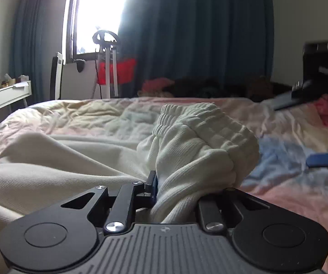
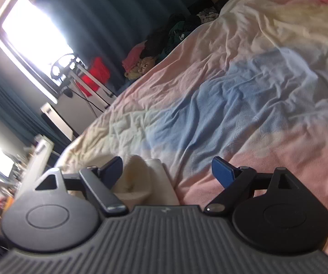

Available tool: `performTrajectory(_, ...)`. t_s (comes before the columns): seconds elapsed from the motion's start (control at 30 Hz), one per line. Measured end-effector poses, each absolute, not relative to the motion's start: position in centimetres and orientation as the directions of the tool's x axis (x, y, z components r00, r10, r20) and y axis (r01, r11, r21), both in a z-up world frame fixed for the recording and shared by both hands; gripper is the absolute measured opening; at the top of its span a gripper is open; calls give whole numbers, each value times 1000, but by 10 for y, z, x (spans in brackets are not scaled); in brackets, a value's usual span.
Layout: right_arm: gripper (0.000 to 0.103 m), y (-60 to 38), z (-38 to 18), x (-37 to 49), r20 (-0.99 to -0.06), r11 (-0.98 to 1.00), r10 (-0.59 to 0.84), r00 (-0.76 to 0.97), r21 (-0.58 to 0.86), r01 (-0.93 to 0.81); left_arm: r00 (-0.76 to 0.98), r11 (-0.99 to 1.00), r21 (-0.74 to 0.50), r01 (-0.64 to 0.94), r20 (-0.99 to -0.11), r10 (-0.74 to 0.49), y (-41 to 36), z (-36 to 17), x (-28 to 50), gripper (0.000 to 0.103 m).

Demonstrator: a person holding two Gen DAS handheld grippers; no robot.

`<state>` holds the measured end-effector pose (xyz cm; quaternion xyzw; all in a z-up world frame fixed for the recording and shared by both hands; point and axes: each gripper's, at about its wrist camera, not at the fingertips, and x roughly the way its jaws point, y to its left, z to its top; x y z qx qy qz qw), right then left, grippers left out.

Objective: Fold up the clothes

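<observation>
1. Left claw (image 1: 188, 189) sits nearest in our left wrist view, pressed together on a bunched fold of the cream ribbed knit garment with an elastic waistband (image 1: 200, 141).
2. We see only one of its blue-padded fingers (image 1: 152, 183); the other is buried under the cloth.
3. That garment lies on the bed with a pastel pink, blue and yellow crumpled sheet (image 1: 95, 114); the gathered waistband end stands up just ahead of the left claw, the rest spreads flat to the left.
4. Right claw (image 2: 170, 171) is spread, both blue pads showing, nothing pinched.
5. In our right wrist view a cream fold of the same garment (image 2: 141, 182) lies between the fingers, near the left-hand pad; we cannot tell if it touches.
6. Right claw shows blurred at the right edge of the left wrist view, low over the sheet.
7. Behind the bed: dark teal curtains (image 1: 198, 27), a bright window (image 1: 100, 11), a red fabric bag on a white stand (image 1: 118, 70).
8. White bench (image 1: 4, 96) with small bottles stands far left.
9. Pile of dark and pink clothes (image 1: 186, 86) lies along the far bed edge.
</observation>
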<state>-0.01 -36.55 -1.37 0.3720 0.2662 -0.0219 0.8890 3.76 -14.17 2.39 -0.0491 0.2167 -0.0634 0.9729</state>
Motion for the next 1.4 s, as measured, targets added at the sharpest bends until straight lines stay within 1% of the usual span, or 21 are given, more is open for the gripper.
performTrajectory(0.03, 87, -367, -16, 0, -472, 702, 201, 859, 680, 210, 882, 985, -113, 127, -441, -164, -145, 15, 41, 20)
performTrajectory(0.1, 87, -362, -19, 1, -437, 669, 290, 851, 728, 147, 847, 980, -95, 176, -492, -200, -153, -4, 47, 35)
performTrajectory(0.13, 87, -358, -19, 4, -420, 653, 334, 844, 748, 114, 828, 976, -88, 201, -517, -217, -156, -13, 51, 40)
performTrajectory(0.17, 87, -352, -19, 6, -415, 654, 358, 836, 751, 92, 807, 971, -81, 226, -542, -233, -160, -22, 54, 55)
performTrajectory(0.2, 87, -345, -18, 9, -417, 665, 376, 828, 743, 73, 785, 965, -77, 250, -567, -248, -161, -28, 56, 67)
performTrajectory(0.3, 86, -328, -18, 17, -454, 711, 395, 799, 702, 48, 729, 947, -104, 303, -614, -301, -137, -17, 46, 81)
performTrajectory(0.33, 86, -323, -21, 19, -473, 722, 397, 787, 690, 51, 714, 939, -113, 325, -621, -322, -124, -17, 36, 83)
performTrajectory(0.43, 87, -319, -32, 21, -513, 715, 398, 760, 693, 94, 709, 923, -147, 355, -602, -368, -99, -6, 16, 88)
performTrajectory(0.47, 87, -319, -36, 21, -520, 707, 399, 755, 699, 108, 717, 922, -157, 355, -587, -376, -89, -3, 10, 91)
performTrajectory(0.63, 87, -314, -49, 14, -551, 691, 377, 744, 703, 170, 780, 938, -149, 312, -524, -343, -44, 10, -15, 92)
performTrajectory(0.83, 87, -309, -64, 15, -589, 674, 330, 737, 694, 253, 838, 948, -244, 204, -458, -298, -5, 21, -35, 92)
performTrajectory(0.9, 87, -308, -62, 12, -569, 668, 337, 750, 706, 236, 850, 942, -293, 161, -443, -284, 5, 27, -43, 92)
performTrajectory(1.0, 88, -295, -46, 9, -493, 705, 379, 783, 702, 101, 852, 923, -373, 99, -447, -272, 20, 29, -39, 92)
performTrajectory(1.1, 88, -285, -34, 11, -437, 715, 415, 798, 699, 11, 841, 902, -423, 85, -454, -293, 29, 26, -33, 92)
performTrajectory(1.13, 88, -284, -35, 13, -443, 711, 413, 795, 703, 22, 837, 895, -439, 83, -457, -301, 31, 25, -32, 93)
performTrajectory(1.17, 88, -284, -40, 16, -472, 715, 397, 787, 697, 58, 831, 886, -456, 78, -462, -311, 34, 23, -29, 93)
performTrajectory(1.23, 86, -283, -55, 24, -575, 746, 362, 734, 651, 142, 824, 878, -475, 62, -471, -314, 38, 21, -26, 93)
performTrajectory(1.27, 86, -280, -62, 26, -599, 758, 360, 715, 635, 151, 822, 874, -483, 53, -476, -312, 39, 19, -23, 94)
performTrajectory(1.33, 87, -274, -62, 26, -603, 786, 338, 722, 603, 136, 819, 868, -496, 36, -483, -310, 42, 17, -19, 94)
performTrajectory(1.37, 80, -270, -59, 26, -603, 804, 325, 728, 581, 122, 820, 868, -495, 36, -482, -309, 42, 17, -19, 94)
performTrajectory(1.4, 68, -268, -55, 24, -599, 821, 302, 742, 559, 117, 821, 869, -493, 37, -481, -308, 42, 17, -20, 94)
